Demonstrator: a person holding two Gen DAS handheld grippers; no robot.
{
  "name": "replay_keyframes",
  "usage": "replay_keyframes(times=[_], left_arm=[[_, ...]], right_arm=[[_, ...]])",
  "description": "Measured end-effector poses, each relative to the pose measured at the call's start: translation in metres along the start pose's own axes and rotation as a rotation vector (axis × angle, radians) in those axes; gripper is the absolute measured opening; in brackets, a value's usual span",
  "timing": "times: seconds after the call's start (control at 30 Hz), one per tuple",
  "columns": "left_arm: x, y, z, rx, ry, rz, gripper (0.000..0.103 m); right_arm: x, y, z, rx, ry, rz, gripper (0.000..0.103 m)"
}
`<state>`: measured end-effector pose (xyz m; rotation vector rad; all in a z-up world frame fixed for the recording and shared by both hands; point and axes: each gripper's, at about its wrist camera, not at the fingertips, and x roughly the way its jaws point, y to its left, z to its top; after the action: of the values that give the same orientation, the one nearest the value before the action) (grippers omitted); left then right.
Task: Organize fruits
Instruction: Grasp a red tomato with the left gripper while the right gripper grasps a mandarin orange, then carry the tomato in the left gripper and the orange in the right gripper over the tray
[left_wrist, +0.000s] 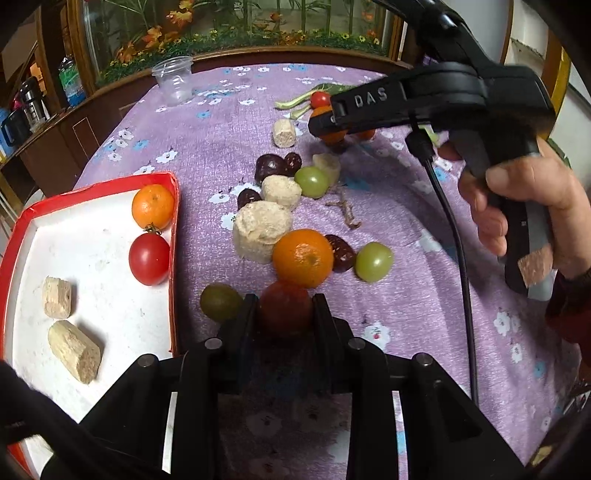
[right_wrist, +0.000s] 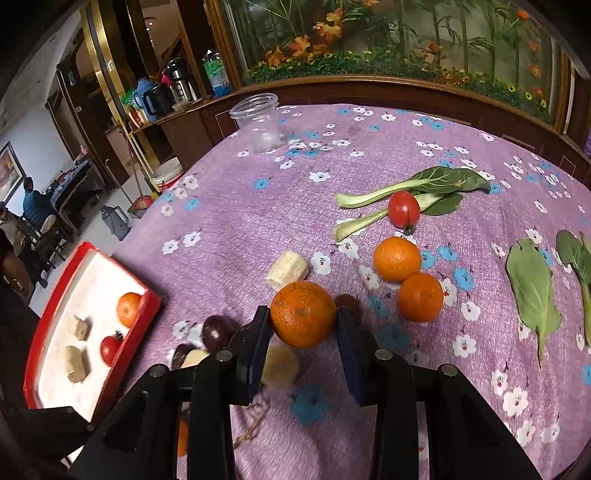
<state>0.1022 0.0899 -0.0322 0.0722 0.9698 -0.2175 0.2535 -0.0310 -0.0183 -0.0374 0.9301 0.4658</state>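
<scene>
My left gripper is shut on a red tomato just above the purple cloth, right of the red-rimmed white tray. The tray holds a tangerine, a tomato and two sugarcane pieces. My right gripper is shut on a tangerine, held over the cloth; it also shows in the left wrist view. Loose fruit lies ahead: a tangerine, green grapes, dark dates, cane chunks.
Two more tangerines, a tomato and bok choy leaves lie on the cloth to the right. A clear plastic cup stands at the far edge. A dry twig lies mid-table. A wooden cabinet runs behind.
</scene>
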Motion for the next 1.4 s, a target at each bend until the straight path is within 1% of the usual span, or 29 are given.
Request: replay_keyframes(times=[0.5, 1.1, 1.4], left_arm=[[-0.034, 0.002, -0.011, -0.061, -0.05, 0.004, 0.026], [-0.064, 0.006, -0.027, -0.088, -0.078, 0.028, 0.026], [-0.077, 0.017, -0.035, -0.116, -0.091, 0.048, 0.026]], right_arm=[[-0.046, 0.025, -0.023, -0.025, -0.028, 0.026, 0.036], [-0.077, 0.049, -0.043, -0.046, -0.041, 0.056, 0.036], [-0.085, 0.072, -0.049, -0.08, -0.038, 0.081, 0.036]])
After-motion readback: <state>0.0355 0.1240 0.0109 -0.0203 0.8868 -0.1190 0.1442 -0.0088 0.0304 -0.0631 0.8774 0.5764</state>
